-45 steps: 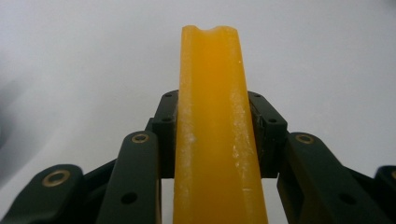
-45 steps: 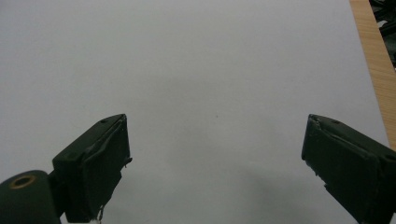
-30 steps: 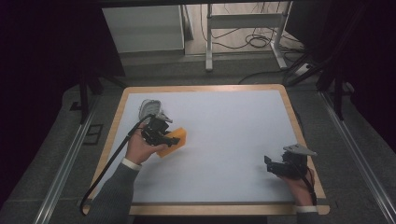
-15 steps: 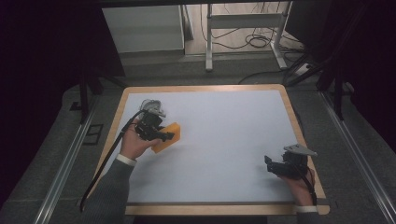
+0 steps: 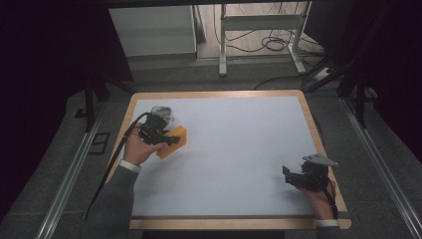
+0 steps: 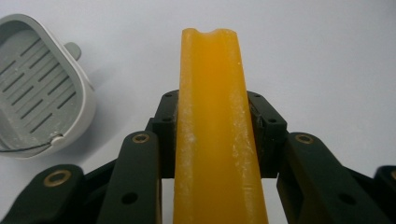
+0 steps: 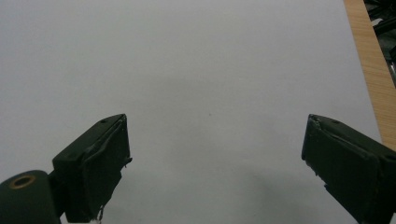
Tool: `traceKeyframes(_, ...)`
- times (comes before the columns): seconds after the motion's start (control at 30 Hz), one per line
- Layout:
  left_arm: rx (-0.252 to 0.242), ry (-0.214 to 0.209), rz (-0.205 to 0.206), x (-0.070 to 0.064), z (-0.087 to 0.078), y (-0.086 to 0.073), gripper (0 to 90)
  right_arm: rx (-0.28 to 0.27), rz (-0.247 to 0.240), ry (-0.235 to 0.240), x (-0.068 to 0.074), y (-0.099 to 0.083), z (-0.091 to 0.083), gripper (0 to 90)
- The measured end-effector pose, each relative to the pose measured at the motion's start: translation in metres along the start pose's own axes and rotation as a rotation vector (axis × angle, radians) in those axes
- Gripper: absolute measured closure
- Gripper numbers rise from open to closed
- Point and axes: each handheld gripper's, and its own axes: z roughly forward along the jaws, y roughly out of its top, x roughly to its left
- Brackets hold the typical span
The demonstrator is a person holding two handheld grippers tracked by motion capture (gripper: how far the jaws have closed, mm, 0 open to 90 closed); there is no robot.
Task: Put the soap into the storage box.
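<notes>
An orange-yellow soap bar (image 6: 215,116) stands on edge between the jaws of my left gripper (image 6: 212,123), which is shut on it. In the high view the soap bar (image 5: 175,140) and left gripper (image 5: 166,138) are at the table's far left. A grey slotted soap dish (image 6: 37,91) lies just beyond and to the left of the bar; in the high view the dish (image 5: 162,110) sits close behind the gripper. My right gripper (image 5: 289,175) rests near the front right corner, and in its own view the right gripper (image 7: 215,163) is open over bare white surface.
The white table top (image 5: 239,144) has a wooden rim (image 5: 313,124), also seen as the rim (image 7: 369,60) at the right. Metal rails run along both sides of the table. A desk frame and cables stand on the floor beyond.
My left gripper has carried the soap bar away from the person and a little left, closer to the soap dish. The right gripper has stayed put.
</notes>
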Motion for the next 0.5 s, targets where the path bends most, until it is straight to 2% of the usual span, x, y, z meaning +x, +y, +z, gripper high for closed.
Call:
traceKeyframes(0.27,-0.003,0.000,-0.028,0.012,-0.004,0.003,61.4,0.001,0.005,-0.002,-0.001,0.000,0.000,7.8)
traceKeyframes(0.5,0.005,0.024,-0.055,0.025,-0.002,0.005,61.4,0.003,0.008,-0.003,-0.001,0.000,0.000,7.8)
